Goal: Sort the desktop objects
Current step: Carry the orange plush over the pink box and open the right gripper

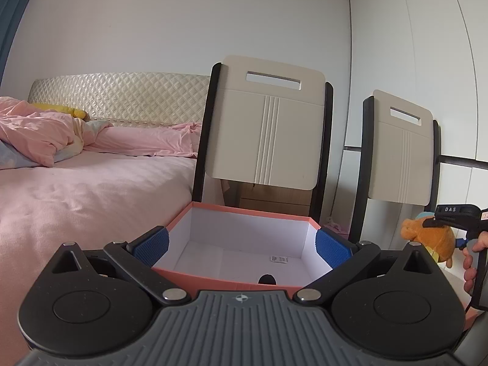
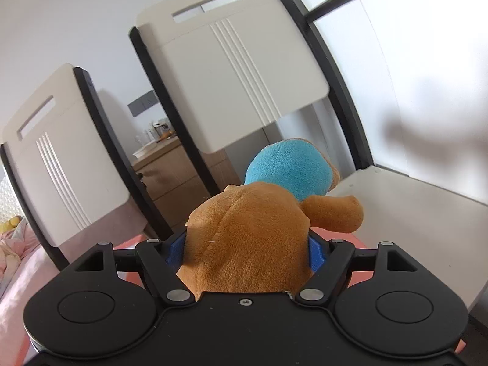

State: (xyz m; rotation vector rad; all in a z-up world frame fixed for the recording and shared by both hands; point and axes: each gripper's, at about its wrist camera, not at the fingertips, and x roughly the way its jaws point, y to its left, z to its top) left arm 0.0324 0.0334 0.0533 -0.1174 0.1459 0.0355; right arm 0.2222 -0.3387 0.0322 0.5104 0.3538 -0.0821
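A salmon-pink box (image 1: 231,279) with a white inside stands open just ahead of my left gripper (image 1: 241,245), whose blue pads are wide apart on either side of the box and hold nothing. A small label lies on the box floor. My right gripper (image 2: 247,251) is shut on a brown plush toy (image 2: 253,238) with a blue cap (image 2: 288,167), held in the air. In the left wrist view the toy (image 1: 433,241) and the right gripper (image 1: 439,222) show at the far right, right of the box.
Two folding chairs with cream backs (image 1: 265,122) (image 1: 399,155) stand behind the box. A bed with pink sheets (image 1: 85,189) fills the left. A white wardrobe wall (image 1: 427,45) is at the right. A cream chair seat (image 2: 411,201) lies below the toy.
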